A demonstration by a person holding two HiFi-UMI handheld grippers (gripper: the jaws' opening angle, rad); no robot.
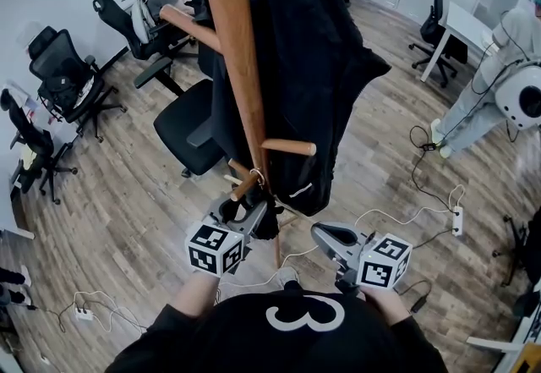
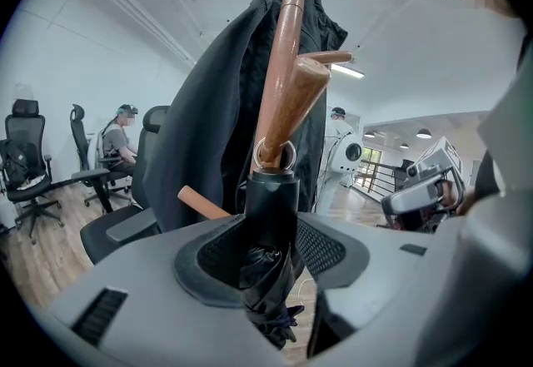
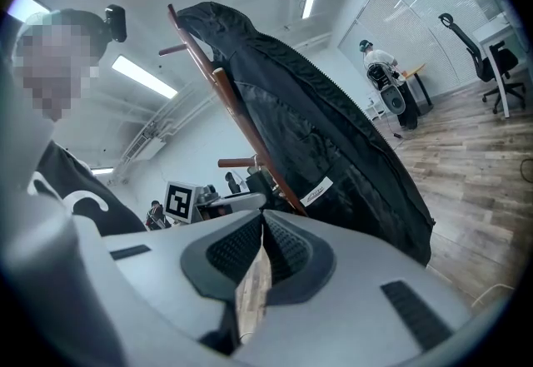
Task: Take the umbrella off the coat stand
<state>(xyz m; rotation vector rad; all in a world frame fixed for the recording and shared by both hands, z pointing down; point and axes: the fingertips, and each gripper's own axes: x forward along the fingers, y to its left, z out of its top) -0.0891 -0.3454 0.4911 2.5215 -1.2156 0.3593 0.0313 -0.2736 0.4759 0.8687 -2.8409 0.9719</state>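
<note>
A wooden coat stand (image 1: 241, 67) carries a black coat (image 1: 296, 50). A folded black umbrella (image 2: 268, 270) hangs by a metal ring (image 2: 275, 156) from a low peg (image 2: 296, 99) of the stand. My left gripper (image 2: 271, 224) is shut on the umbrella just under its black handle cap; in the head view the left gripper (image 1: 254, 215) sits beside the pole, below that peg (image 1: 245, 185). My right gripper (image 1: 325, 236) hovers to the right of the stand's foot, and the right gripper (image 3: 260, 228) has its jaws pressed together with nothing between them.
Black office chairs (image 1: 63, 79) stand at the left, and another chair (image 1: 190, 134) is right behind the stand. A seated person (image 1: 156, 3) is at the back and a person in light clothes (image 1: 486, 84) at the right. Cables and a power strip (image 1: 457, 219) lie on the wooden floor.
</note>
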